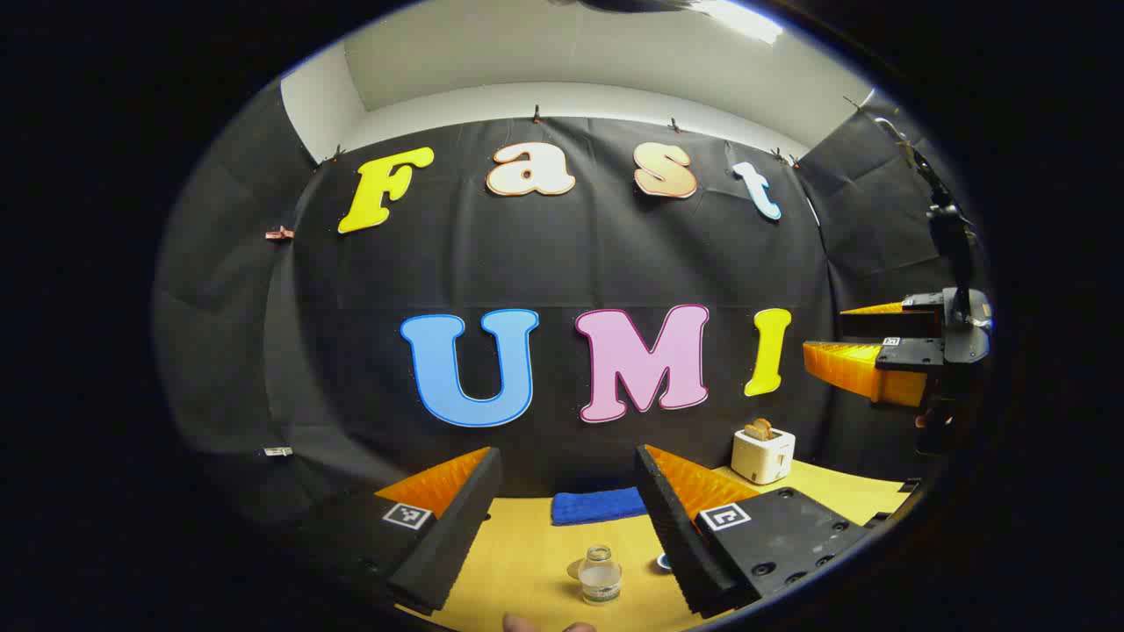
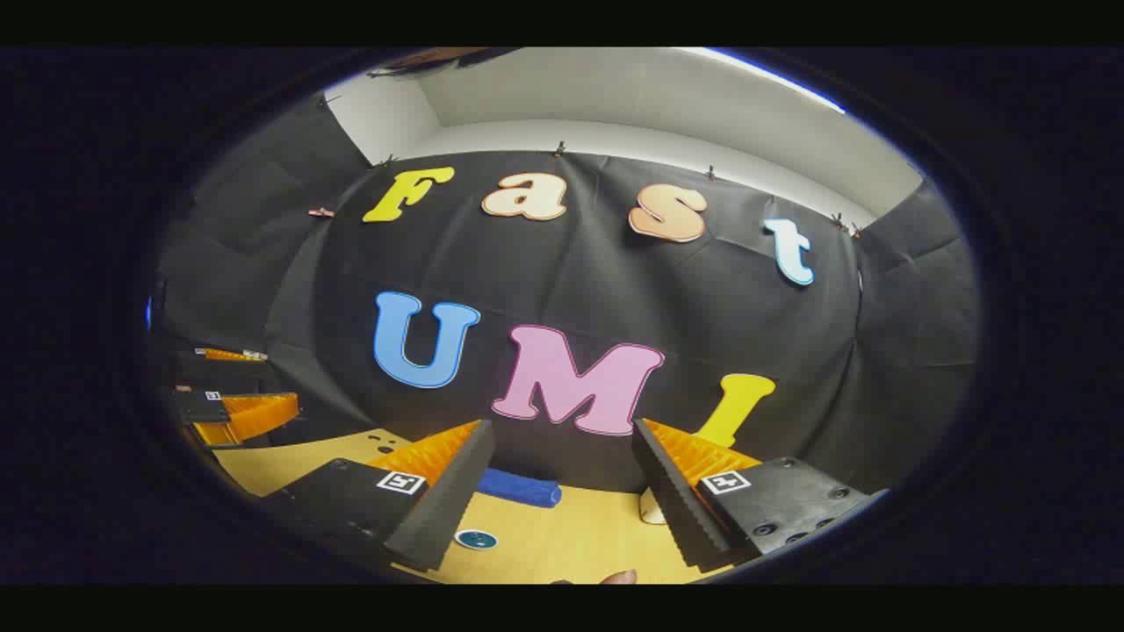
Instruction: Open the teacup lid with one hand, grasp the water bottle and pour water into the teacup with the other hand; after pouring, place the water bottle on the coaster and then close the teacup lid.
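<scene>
Both claws, left [image 1: 566, 518] and right [image 2: 562, 491], are hovering spread and empty while the small glass water bottle [image 1: 601, 575] is standing mid-table, looking light, slick and breakable, best pinched around its body.

- One bench [image 1: 527, 562], yellow-topped, carrying everything counted here.
- One small clear water bottle [image 1: 601, 575], standing upright at 6 o'clock in the left gripper view.
- One rolled blue towel [image 1: 599, 506], just past the bottle toward 12 o'clock.
- One white toaster [image 1: 762, 454] at 4 o'clock in that view, with one slice of toast [image 1: 759, 429] standing in it.
- One round dark coaster [image 2: 476, 539] at 6 o'clock in the right gripper view.
- Two hand-held grippers: the left hand-held gripper [image 1: 569, 518] and the right hand-held gripper [image 2: 562, 491], two fingers each.
</scene>
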